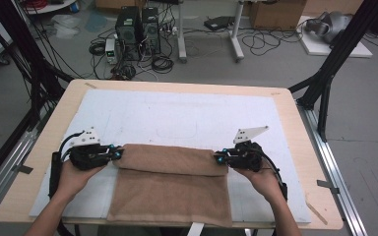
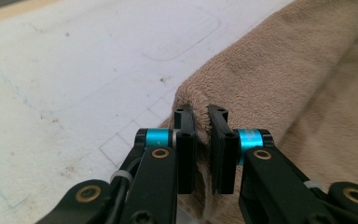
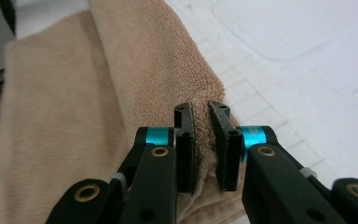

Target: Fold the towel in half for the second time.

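High view: left gripper [image 1: 119,153] and right gripper [image 1: 218,158] each pinch an end of the folded towel [image 1: 170,187]; jaws clamped on cloth.

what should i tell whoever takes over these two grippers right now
Left gripper: shut on the brown towel at the left end of its folded edge.
Right gripper: shut on the same edge at its right end.
Towel lies on the white mat, near the table's front edge.
Done: far part folded over toward the person, both ends gripped.
Left: probably carry the fold on, then release.
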Tool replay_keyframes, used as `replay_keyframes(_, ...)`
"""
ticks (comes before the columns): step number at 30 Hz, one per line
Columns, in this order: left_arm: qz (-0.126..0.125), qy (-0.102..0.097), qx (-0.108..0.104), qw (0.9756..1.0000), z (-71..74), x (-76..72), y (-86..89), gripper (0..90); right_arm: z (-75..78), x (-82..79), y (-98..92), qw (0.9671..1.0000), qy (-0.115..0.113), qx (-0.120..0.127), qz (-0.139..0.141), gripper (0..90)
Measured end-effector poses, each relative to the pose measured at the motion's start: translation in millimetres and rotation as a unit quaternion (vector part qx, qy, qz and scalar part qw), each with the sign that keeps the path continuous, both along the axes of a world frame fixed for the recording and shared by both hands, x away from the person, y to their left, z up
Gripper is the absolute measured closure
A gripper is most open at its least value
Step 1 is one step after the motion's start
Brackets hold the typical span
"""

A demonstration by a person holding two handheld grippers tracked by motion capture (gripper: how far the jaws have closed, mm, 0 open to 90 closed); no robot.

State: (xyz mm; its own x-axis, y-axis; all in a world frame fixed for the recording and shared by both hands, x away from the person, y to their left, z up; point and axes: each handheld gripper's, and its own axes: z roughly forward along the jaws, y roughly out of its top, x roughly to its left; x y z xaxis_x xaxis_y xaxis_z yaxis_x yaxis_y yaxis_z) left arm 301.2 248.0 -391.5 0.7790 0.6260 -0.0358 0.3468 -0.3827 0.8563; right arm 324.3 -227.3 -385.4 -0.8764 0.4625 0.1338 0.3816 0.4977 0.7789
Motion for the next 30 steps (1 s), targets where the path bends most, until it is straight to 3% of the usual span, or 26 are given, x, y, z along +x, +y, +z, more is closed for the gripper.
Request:
replay_keyframes(5, -0.01, -0.019, -0.017, 0.9996, 4.5, -28.1, 8.0, 82.6, 20.4, -27.3, -1.6, 0.9993, -0.032, 0.004, 0.016, 81.6)
replay_keyframes(8, -0.02, -0.014, -0.025, 0.9994, -2.6, -48.3, 13.9, 81.5, 23.2, -47.8, -3.3, 0.9988, -0.043, 0.005, 0.023, 81.0)
replay_keyframes(14, -0.024, -0.014, -0.033, 0.999, -8.1, -83.3, 27.4, 64.9, 16.8, -86.0, -10.6, 0.9983, -0.047, 0.006, 0.035, 71.7)
replay_keyframes(20, -0.03, -0.022, -0.009, 0.9993, -3.3, -84.6, 23.8, 61.5, 16.0, -88.8, -14.5, 0.9986, -0.05, 0.008, 0.017, 67.0)
replay_keyframes(25, -0.032, -0.007, -0.004, 0.9995, -19.1, -73.2, 11.8, 61.5, -2.0, -78.7, -2.4, 0.999, -0.037, -0.015, 0.017, 62.2)
replay_keyframes(30, -0.043, 0.014, 0.024, 0.9987, -37.5, -65.5, 1.1, 60.6, -26.1, -75.1, 7.3, 0.9989, -0.012, -0.037, 0.027, 59.2)
